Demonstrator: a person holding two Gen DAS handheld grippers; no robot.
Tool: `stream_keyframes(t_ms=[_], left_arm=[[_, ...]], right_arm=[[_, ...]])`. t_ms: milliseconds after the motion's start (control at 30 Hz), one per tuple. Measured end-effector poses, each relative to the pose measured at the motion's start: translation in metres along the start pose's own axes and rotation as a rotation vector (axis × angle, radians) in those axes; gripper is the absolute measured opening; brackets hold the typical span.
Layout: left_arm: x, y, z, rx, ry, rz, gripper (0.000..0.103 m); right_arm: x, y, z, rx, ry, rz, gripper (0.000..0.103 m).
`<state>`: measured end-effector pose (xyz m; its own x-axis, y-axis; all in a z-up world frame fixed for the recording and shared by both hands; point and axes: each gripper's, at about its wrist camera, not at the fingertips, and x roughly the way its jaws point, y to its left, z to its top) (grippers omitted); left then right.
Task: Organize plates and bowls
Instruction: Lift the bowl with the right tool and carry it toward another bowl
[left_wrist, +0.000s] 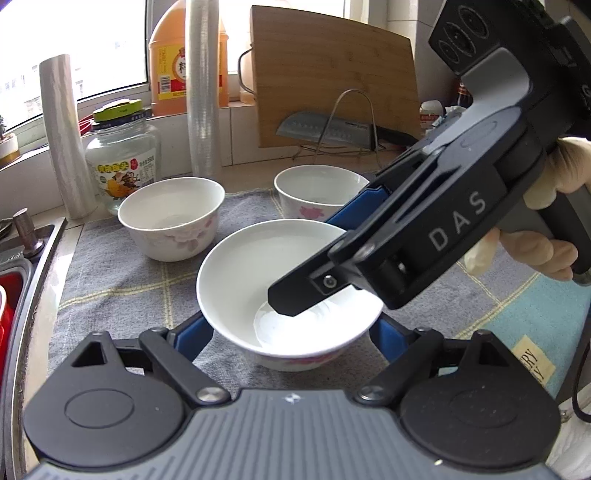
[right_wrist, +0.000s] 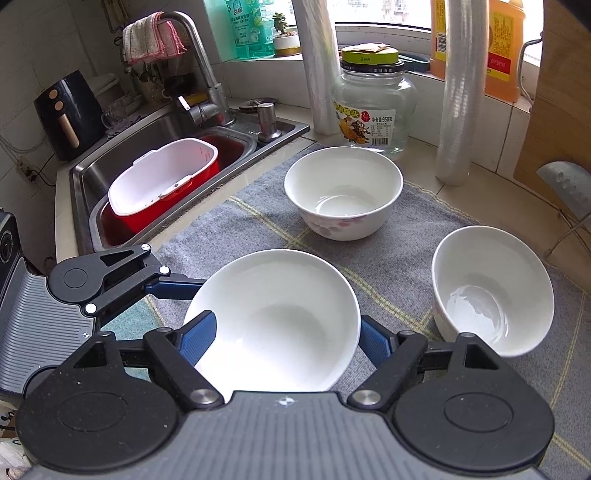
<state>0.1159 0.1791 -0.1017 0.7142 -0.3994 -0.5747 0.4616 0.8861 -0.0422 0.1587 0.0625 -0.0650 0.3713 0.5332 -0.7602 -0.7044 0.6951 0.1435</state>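
Observation:
A white bowl (left_wrist: 236, 280) with pink flowers sits low over the grey checked cloth (left_wrist: 122, 266); I cannot tell if it touches. My left gripper (left_wrist: 291, 332) is shut on it, one blue pad on each side of its wall. My right gripper (right_wrist: 286, 339) is open and straddles the same bowl (right_wrist: 280, 317): one finger (left_wrist: 291, 295) dips inside, the other blue pad (left_wrist: 364, 205) stands outside the far rim. A gloved hand (left_wrist: 532, 251) holds that gripper. Two more white bowls stand behind, one at the left (right_wrist: 343, 192) and one at the right (right_wrist: 491, 288).
A steel sink (right_wrist: 92, 177) with a red tub (right_wrist: 162, 184) and a tap lies left of the cloth. Behind the bowls stand a glass jar (right_wrist: 373, 107), two film rolls (right_wrist: 458, 110), an oil bottle (left_wrist: 173, 62), a cutting board (left_wrist: 332, 74) and a cleaver (left_wrist: 325, 127).

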Motion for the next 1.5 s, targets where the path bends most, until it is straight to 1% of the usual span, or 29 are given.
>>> stream_keyframes(t_ms=[133,433,633,800,1000,1200,1500], left_arm=[[0.001,-0.016,0.005,0.050,0.009,-0.053,0.091],[0.018,-0.064,0.021,0.165,0.001,-0.192,0.091],[0.032,-0.096,0.029,0.222,0.008,-0.258,0.091],[0.042,-0.114,0.036,0.241,0.007,-0.288,0.091],[0.056,-0.126,0.042,0.248,0.002,-0.313,0.091],[0.074,-0.134,0.046,0.259,-0.001,-0.330,0.091],[0.088,-0.136,0.045,0.255,0.007,-0.328,0.091]], right_arm=[[-0.018,-0.006,-0.016,0.045,-0.012,-0.028,0.087],[-0.063,-0.034,-0.056,0.164,-0.041,-0.153,0.087],[-0.086,-0.052,-0.079,0.231,-0.049,-0.212,0.087],[-0.100,-0.065,-0.092,0.254,-0.055,-0.248,0.087],[-0.108,-0.079,-0.100,0.270,-0.069,-0.285,0.087],[-0.108,-0.094,-0.106,0.287,-0.070,-0.317,0.087],[-0.099,-0.110,-0.109,0.302,-0.062,-0.334,0.087]])
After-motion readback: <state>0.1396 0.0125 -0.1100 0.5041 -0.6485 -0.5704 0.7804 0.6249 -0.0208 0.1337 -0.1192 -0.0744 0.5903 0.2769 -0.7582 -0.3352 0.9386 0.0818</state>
